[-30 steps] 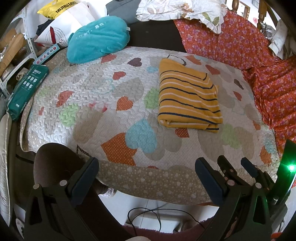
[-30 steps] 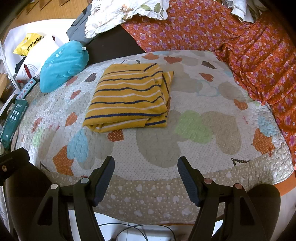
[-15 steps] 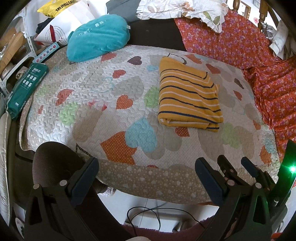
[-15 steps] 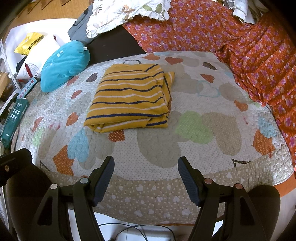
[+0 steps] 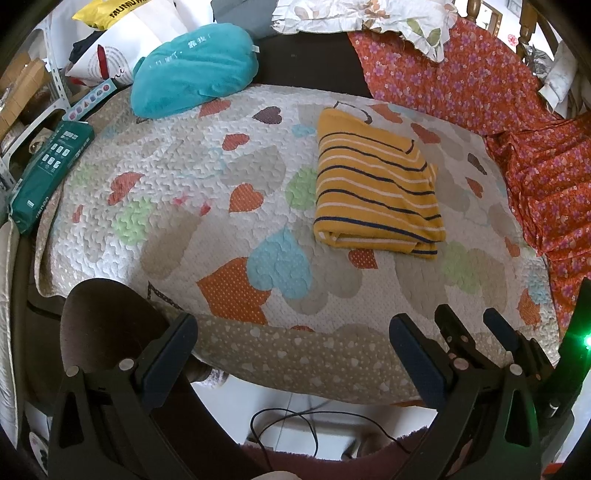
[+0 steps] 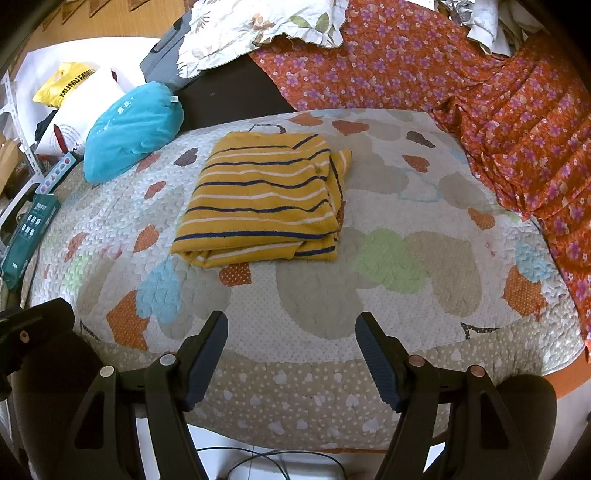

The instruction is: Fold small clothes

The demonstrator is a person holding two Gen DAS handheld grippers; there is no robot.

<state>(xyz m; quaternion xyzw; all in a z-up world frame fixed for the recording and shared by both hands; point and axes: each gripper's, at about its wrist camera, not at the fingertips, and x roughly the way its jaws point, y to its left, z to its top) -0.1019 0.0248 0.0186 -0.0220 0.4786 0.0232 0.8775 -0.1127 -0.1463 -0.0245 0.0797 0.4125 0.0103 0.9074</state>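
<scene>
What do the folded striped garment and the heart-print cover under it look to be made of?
Striped garment: soft knit fabric, probably cotton jersey or a fine terry; matte, with rounded, thick folded edges.
Heart-print cover: quilted, padded textile, likely cotton; matte, with wavy stitch lines puffing the surface.
The exact fibre cannot be told for either.

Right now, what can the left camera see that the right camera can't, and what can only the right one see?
Only the left camera shows a green light glowing at its right edge, plus the right gripper's fingers poking in beside its own.

Only the right camera shows wooden boards in its top left corner.

Both show the folded yellow striped shirt lying on the heart quilt, the blue pillow, the green box, the orange flowery cloth and open, empty grippers; the left gripper is open too.
</scene>
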